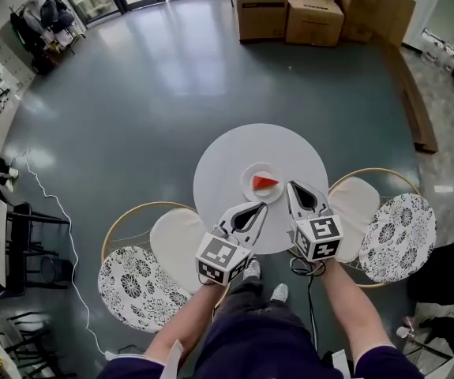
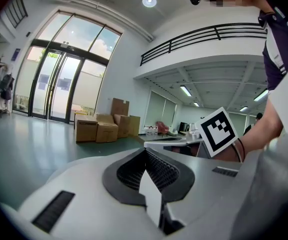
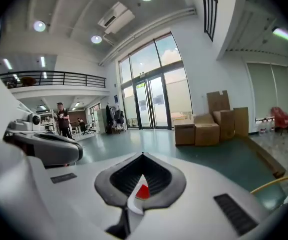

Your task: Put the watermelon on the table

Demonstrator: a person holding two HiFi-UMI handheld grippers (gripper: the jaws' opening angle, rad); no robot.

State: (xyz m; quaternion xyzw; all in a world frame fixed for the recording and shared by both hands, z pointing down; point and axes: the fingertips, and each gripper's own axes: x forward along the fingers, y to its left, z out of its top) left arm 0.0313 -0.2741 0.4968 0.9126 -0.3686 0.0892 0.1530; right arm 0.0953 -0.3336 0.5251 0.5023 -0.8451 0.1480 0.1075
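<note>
A red watermelon slice [image 1: 264, 182] lies on a small white plate [image 1: 249, 172] on the round white table [image 1: 227, 152]. My right gripper [image 1: 290, 183] hovers just right of the plate, jaws together and nothing between them. In the right gripper view its tips [image 3: 142, 154] meet, and a bit of the red slice [image 3: 142, 192] shows below, through the hollow behind them. My left gripper [image 1: 263, 205] hangs over the table's near edge, just below the plate, its jaws closed and empty; its tips [image 2: 145, 149] also meet in the left gripper view.
Two wire chairs with patterned cushions flank the table, one at the left [image 1: 136, 279] and one at the right [image 1: 396, 235]. Cardboard boxes [image 1: 290, 6] are stacked at the far wall. A white cable [image 1: 53, 212] trails on the floor at left.
</note>
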